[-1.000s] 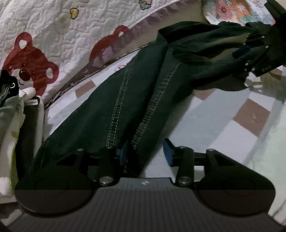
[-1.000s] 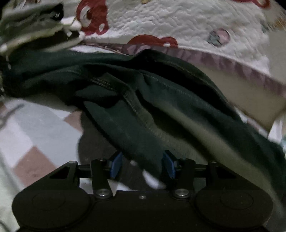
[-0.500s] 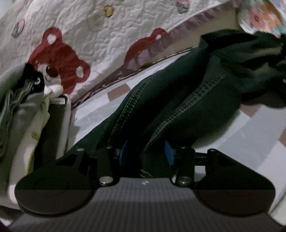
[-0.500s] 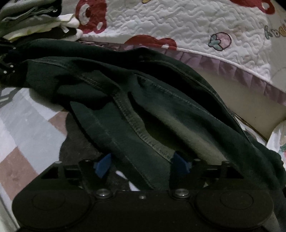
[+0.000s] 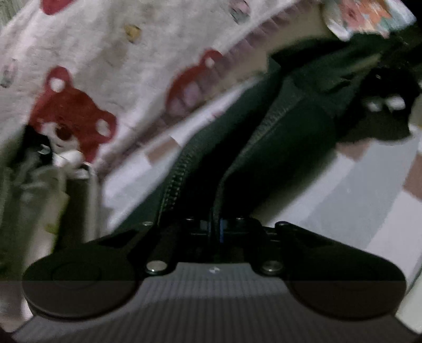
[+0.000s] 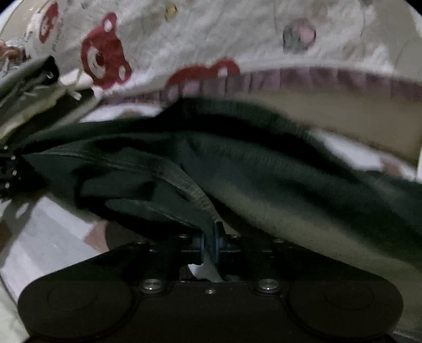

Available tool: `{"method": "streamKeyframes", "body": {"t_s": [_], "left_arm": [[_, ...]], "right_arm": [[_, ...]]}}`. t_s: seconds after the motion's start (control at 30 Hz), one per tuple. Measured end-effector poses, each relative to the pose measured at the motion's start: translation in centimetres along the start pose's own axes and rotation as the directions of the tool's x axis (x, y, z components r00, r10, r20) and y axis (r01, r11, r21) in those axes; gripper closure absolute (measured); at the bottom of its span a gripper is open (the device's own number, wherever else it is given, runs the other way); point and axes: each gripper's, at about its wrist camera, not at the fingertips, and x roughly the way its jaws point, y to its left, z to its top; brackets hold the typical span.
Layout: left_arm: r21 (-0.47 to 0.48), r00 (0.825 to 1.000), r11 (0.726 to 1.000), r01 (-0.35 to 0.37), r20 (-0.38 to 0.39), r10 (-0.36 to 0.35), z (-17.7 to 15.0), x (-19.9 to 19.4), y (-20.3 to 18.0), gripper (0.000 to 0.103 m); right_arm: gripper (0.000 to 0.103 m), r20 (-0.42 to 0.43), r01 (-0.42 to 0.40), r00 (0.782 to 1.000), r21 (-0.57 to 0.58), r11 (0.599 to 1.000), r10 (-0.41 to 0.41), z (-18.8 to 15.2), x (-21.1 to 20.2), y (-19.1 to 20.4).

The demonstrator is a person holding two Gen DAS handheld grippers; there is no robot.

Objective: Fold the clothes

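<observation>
Both sets of fingers have squeezed shut since a moment ago. Dark jeans [image 5: 290, 137] lie stretched across the checked bed [image 5: 356, 190], near a bear quilt [image 5: 105, 52]. They look thick, heavy and floppy, so seams are good holds. Left gripper [image 5: 215, 228] and right gripper [image 6: 209, 244] each pinch a seam.

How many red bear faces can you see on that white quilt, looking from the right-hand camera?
3 on the quilt: one full bear face upper left, one partial nearer the left edge, one half hidden behind the dark jeans. Others may be covered.
</observation>
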Motion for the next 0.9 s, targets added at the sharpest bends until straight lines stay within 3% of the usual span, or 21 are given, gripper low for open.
{"method": "streamKeyframes", "body": {"t_s": [0.2,0.3,0.37,0.5,0.63,0.77,0.83,0.9], "left_arm": [[-0.120,0.997,0.992,-0.035,0.065,0.044,1.2,-4.9,3.5,0.099],[-0.174,0.995,0.985,-0.012,0.094,0.029,0.8,-8.0,3.6,0.099],[-0.205,0.997,0.978,0.022,0.077,-0.007,0.2,-9.3,3.7,0.098],[-0.295,0.992,0.950,0.104,-0.033,-0.119,-2.0,-8.4,3.4,0.098],[-0.278,0.996,0.958,0.075,-0.032,-0.088,-2.4,-9.0,2.6,0.099],[-0.320,0.998,0.946,0.049,0.054,-0.034,-0.7,-12.1,4.1,0.099],[-0.333,0.997,0.941,0.062,0.067,-0.042,-0.4,-12.9,4.7,0.097],[-0.340,0.996,0.937,0.084,0.040,-0.075,-0.6,-12.8,4.9,0.094]], "right_arm": [[0.097,-0.008,-0.037,0.999,-0.004,0.999,0.037,-1.6,-4.7,1.1],[0.096,-0.012,-0.056,0.998,-0.006,0.998,0.056,-2.4,-7.1,1.7],[0.095,-0.015,-0.068,0.998,-0.007,0.998,0.068,-3.0,-8.6,2.1],[0.095,-0.016,-0.110,0.994,0.024,0.994,0.110,-3.6,-10.7,2.2],[0.095,-0.006,-0.176,0.984,0.104,0.979,0.177,-3.7,-11.4,1.3],[0.093,0.010,-0.240,0.970,0.182,0.954,0.243,-3.8,-12.0,0.3],[0.092,0.019,-0.272,0.961,0.220,0.937,0.274,-3.8,-12.3,-0.1],[0.092,-0.043,-0.261,0.961,0.178,0.949,0.272,-4.2,-11.7,0.4]]}}
